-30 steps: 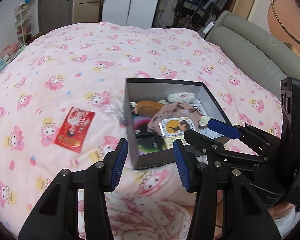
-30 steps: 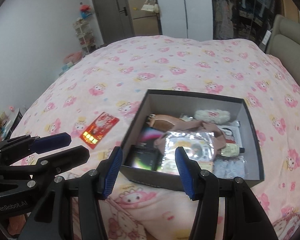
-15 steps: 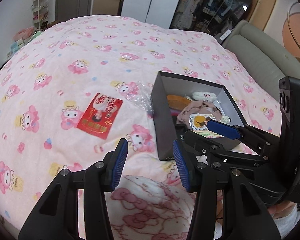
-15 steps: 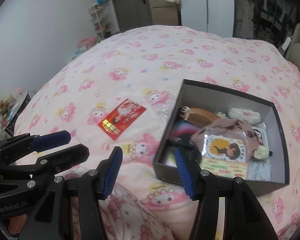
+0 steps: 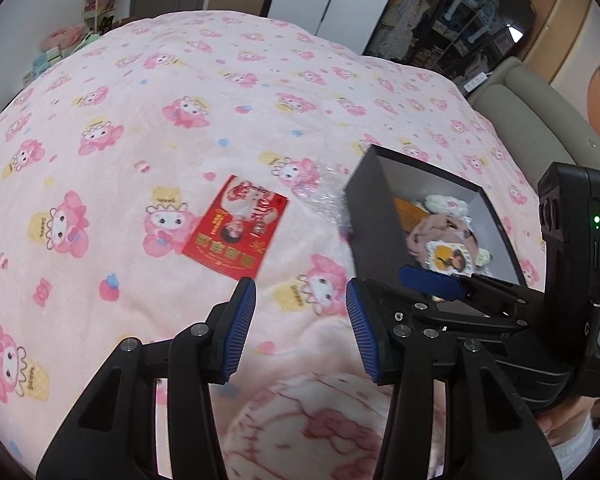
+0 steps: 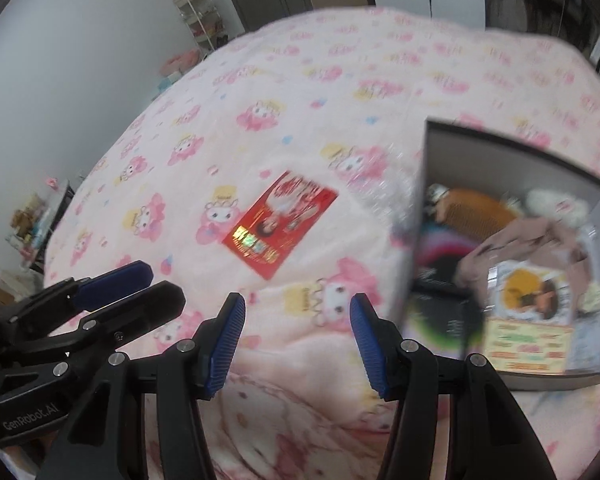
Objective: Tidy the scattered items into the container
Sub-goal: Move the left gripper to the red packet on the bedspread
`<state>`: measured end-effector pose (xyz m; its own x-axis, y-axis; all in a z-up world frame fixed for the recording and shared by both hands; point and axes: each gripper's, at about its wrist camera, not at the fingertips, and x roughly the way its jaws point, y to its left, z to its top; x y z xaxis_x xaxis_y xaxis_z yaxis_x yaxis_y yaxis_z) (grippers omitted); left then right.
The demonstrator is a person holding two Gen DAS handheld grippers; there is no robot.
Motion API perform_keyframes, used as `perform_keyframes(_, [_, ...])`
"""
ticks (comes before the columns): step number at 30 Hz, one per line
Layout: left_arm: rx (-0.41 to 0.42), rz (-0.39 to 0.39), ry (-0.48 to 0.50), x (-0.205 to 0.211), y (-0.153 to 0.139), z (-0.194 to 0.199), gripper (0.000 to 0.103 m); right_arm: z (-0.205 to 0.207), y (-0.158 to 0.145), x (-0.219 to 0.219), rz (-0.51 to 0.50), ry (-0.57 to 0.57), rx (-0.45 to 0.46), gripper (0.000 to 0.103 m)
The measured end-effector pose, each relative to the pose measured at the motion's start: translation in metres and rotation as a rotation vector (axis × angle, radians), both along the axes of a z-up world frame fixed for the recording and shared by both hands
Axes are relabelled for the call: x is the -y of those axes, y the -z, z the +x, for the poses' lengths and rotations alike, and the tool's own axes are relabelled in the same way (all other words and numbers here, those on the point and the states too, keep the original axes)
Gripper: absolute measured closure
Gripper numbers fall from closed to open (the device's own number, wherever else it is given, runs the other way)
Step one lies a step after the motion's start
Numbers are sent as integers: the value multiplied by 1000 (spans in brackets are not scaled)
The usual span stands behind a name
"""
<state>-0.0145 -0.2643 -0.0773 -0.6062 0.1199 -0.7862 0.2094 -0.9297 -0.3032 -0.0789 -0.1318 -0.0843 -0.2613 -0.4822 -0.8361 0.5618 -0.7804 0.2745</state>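
Blue-padded left tongs and right tongs tilt downward, agape and empty, near red packet.

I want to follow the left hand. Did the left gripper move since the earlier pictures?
Yes. In its own view the dark box slid from centre to the right, and the red packet now lies ahead of the left gripper, so it swung left toward the packet.
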Motion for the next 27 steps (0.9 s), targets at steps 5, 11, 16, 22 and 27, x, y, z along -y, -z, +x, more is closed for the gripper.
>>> perform_keyframes(5, [11, 70, -54, 30, 22, -11, 53, -16, 16, 26, 10, -18, 44, 52])
perform_keyframes(11, [76, 110, -103, 62, 65, -37, 48, -41, 46, 49, 50, 2, 112, 52])
perform_keyframes(16, [124, 118, -145, 91, 100, -63, 48, -61, 76, 66, 89, 13, 184, 52])
perform_keyframes(22, [142, 157, -132, 108, 122, -89, 48, -78, 100, 77, 116, 57, 232, 52])
perform_keyframes(27, [184, 212, -169, 115, 140, -87, 48, -88, 117, 81, 116, 62, 282, 51])
